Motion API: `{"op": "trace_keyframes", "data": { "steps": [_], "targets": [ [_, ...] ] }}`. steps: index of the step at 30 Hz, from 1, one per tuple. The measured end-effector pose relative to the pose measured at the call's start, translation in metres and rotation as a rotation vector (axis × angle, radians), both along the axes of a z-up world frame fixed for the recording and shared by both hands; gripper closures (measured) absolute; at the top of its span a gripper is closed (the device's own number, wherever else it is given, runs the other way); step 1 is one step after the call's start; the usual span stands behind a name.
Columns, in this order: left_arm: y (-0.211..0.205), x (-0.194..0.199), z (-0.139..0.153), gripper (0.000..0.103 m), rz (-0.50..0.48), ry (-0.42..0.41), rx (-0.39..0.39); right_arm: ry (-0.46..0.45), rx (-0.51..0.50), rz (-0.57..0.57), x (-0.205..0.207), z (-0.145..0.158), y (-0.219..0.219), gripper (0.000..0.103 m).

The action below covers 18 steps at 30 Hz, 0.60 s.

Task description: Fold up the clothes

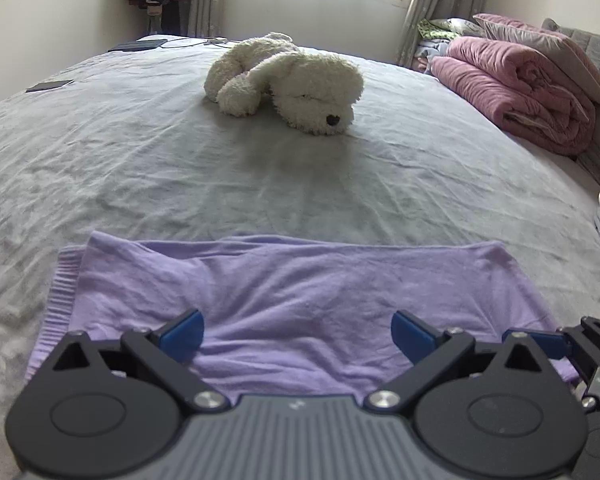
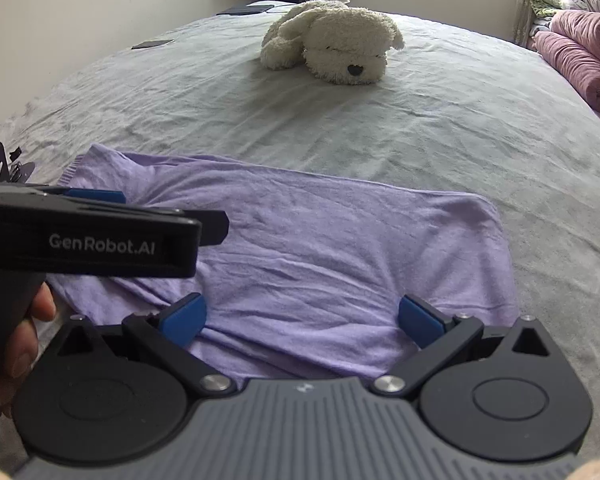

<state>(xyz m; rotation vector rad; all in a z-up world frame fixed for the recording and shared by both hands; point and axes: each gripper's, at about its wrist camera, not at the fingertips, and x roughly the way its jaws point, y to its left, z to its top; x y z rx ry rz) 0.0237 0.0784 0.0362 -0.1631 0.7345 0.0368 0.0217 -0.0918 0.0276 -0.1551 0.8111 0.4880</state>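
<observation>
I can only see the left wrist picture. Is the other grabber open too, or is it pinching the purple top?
Observer: The right gripper is open. Its jaws stand wide apart over the folded lilac knit top and pinch nothing.
Operator: Who is holding my grabber?
Observer: A person's hand is wrapped around the black handle of the left gripper.
Operator: Is anything written on it?
Observer: Yes, white letters on its black side read GenRobot.AI.
</observation>
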Motion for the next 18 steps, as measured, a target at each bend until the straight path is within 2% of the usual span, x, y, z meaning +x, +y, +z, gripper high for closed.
{"op": "trace_keyframes", "data": {
  "steps": [3,8,11,13,15,18],
  "targets": [
    [0.007,-0.003,0.002,0.001,0.037,-0.009,-0.031,-0.014,-0.002,-0.027,0.0,0.008,-0.01,0.011],
    [0.016,-0.007,0.002,0.001,0.069,0.011,-0.045,-0.012,0.011,-0.09,0.005,0.018,-0.03,0.012],
    [0.014,-0.013,0.002,0.001,0.037,-0.003,-0.039,0.024,0.044,-0.161,0.013,0.018,-0.044,0.015],
    [0.011,-0.016,0.0,0.001,0.008,-0.007,-0.037,0.078,0.074,-0.175,0.018,0.014,-0.049,0.03],
    [0.003,-0.016,-0.004,0.001,-0.017,0.01,0.012,0.116,0.053,-0.149,0.018,0.009,-0.046,0.04],
    [-0.011,-0.016,-0.012,0.001,-0.044,0.026,0.119,0.119,0.011,-0.112,0.013,0.009,-0.042,0.043]
  ]
}}
